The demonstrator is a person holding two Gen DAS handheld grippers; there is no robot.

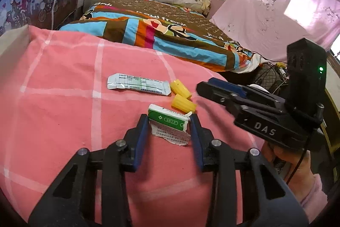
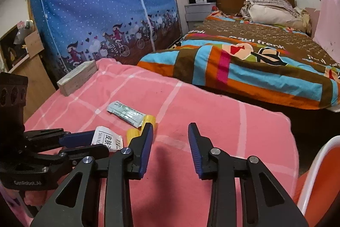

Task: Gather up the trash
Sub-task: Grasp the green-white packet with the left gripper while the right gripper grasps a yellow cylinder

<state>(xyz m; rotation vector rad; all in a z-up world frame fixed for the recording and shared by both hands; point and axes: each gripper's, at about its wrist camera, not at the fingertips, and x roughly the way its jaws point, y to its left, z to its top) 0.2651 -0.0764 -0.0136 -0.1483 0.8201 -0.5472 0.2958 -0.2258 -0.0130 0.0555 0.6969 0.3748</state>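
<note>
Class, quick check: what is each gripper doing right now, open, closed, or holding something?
Left gripper: open, fingers on either side of the green and white wrapper, not yet shut on it.
Right gripper: open, holding nothing.

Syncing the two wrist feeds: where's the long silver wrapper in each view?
Left wrist: the long silver wrapper lies centre frame on the pink blanket, beyond the left tongs, left of the yellow caps.
Right wrist: long silver wrapper, left of centre, beyond the right tongs.
Shared landmark: the yellow caps touching its end.
</note>
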